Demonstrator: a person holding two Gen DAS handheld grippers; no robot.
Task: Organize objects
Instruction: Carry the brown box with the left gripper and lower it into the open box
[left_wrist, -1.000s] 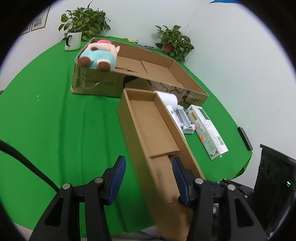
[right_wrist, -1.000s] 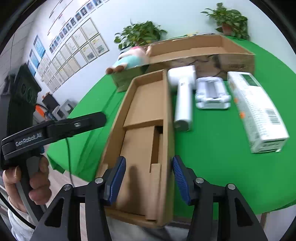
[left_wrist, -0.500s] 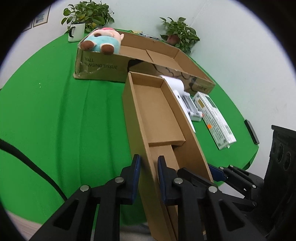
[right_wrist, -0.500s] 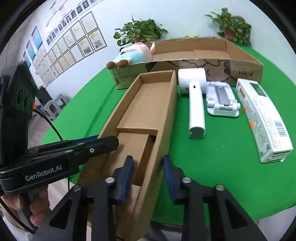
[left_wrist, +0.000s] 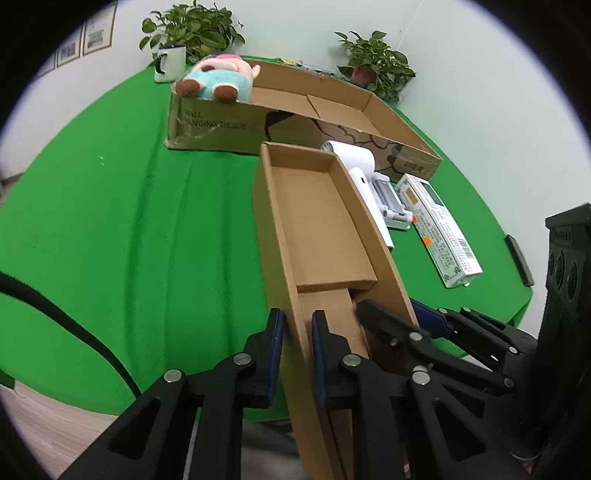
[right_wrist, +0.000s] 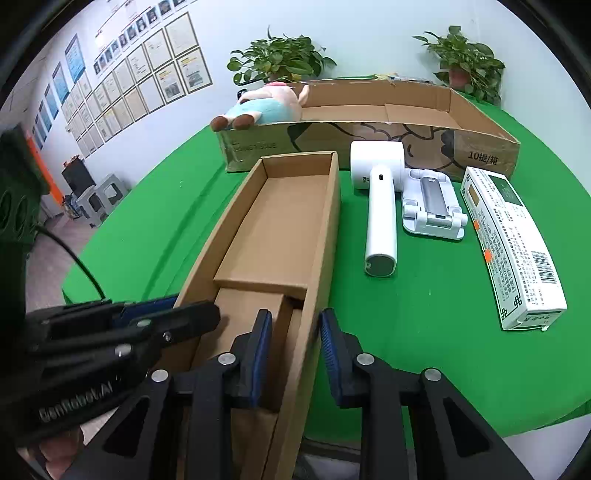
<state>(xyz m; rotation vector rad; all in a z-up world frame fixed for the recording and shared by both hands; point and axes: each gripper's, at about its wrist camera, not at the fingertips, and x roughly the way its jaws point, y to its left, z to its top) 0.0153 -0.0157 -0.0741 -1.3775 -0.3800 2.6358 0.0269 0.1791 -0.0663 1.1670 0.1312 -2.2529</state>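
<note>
Sticking out past the green tabletop (right_wrist: 424, 314) edge, the long brown box (right_wrist: 280, 221) is pinched on both side walls: left gripper (left_wrist: 297, 349) fingers squeeze one, right gripper (right_wrist: 295, 345) fingers hug the other.

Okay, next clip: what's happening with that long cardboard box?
A person holds tongs in each hand, both on the near end of the long open cardboard tray. The left tongs pinch its left wall; the right tongs straddle its right wall. The tray is empty. Beside it on the green table lie a white handheld device, a white stand and a printed carton. A plush toy sits on the bigger box behind.
</note>
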